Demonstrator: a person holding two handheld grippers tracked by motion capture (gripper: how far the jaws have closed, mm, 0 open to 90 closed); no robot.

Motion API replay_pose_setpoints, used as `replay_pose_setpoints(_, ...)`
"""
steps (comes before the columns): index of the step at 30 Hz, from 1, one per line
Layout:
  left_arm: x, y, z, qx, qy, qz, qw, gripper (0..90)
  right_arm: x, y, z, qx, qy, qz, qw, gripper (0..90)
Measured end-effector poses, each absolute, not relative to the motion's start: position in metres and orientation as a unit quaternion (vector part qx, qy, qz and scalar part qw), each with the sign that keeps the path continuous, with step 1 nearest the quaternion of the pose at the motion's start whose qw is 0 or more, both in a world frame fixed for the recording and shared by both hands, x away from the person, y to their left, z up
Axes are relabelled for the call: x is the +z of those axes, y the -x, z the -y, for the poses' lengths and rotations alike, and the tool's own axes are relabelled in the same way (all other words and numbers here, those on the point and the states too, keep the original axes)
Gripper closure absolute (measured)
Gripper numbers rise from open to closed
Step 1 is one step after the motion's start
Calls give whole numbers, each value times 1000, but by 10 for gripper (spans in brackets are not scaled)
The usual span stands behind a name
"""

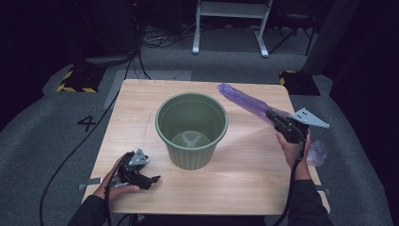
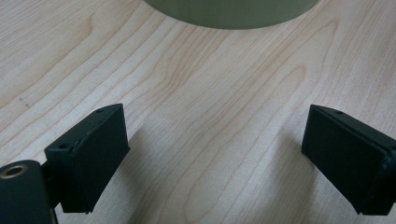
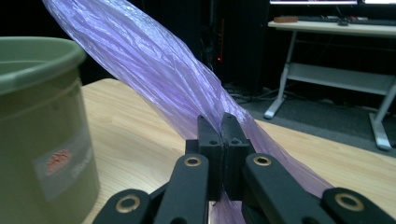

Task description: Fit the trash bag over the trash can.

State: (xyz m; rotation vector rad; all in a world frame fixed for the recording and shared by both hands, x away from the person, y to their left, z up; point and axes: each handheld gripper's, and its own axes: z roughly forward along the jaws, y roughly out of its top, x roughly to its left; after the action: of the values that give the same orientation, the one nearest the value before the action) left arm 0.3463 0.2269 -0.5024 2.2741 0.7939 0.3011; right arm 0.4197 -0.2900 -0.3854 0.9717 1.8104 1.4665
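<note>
Right tongs [image 3: 218, 133] sit closest to the lens in the right gripper view, jaws pressed together on a purple plastic bag [image 3: 154, 70], pinching a bunched part of the film so it cannot slip. Bag stretches up and away from the pinch as a long twisted strip; in the high view the purple plastic bag [image 1: 242, 100] hangs in the air over the far right part of the desk [image 1: 254, 183], its free end pointing toward the far rim side of the green bin [image 1: 191, 129]. More film trails below the right hand [image 1: 295, 149], near the desk's right edge. Likely reason for the raised hold: getting the bag clear of the desk so it can be opened over the bin, judging by the bin standing empty and upright mid-desk.

Left tongs [image 1: 151, 179] rest low on the near left of the desk, jaws spread wide with bare wood between them, holding nothing. They point at the bin's base, just short of it, probably parked ready to steady the bin or take a bag edge. Left hand [image 1: 115, 184] lies on the desk.
</note>
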Motion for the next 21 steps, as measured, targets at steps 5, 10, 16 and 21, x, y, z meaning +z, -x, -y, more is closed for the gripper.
replay_pose_setpoints(5,-496,-349,-235,105,-867,-322,365,150,-379,-412,280,557,-339,-691,312,900)
replay_pose_setpoints(10,-487,-349,-237,115,-859,-325,378,156,-375,-408,270,559,-319,-700,308,899)
replay_pose_setpoints(16,-470,-348,-237,128,-847,-328,399,157,-377,-408,259,550,-299,-719,301,899)
replay_pose_setpoints(21,-454,-350,-235,142,-842,-314,416,157,-379,-407,253,543,-284,-730,301,898)
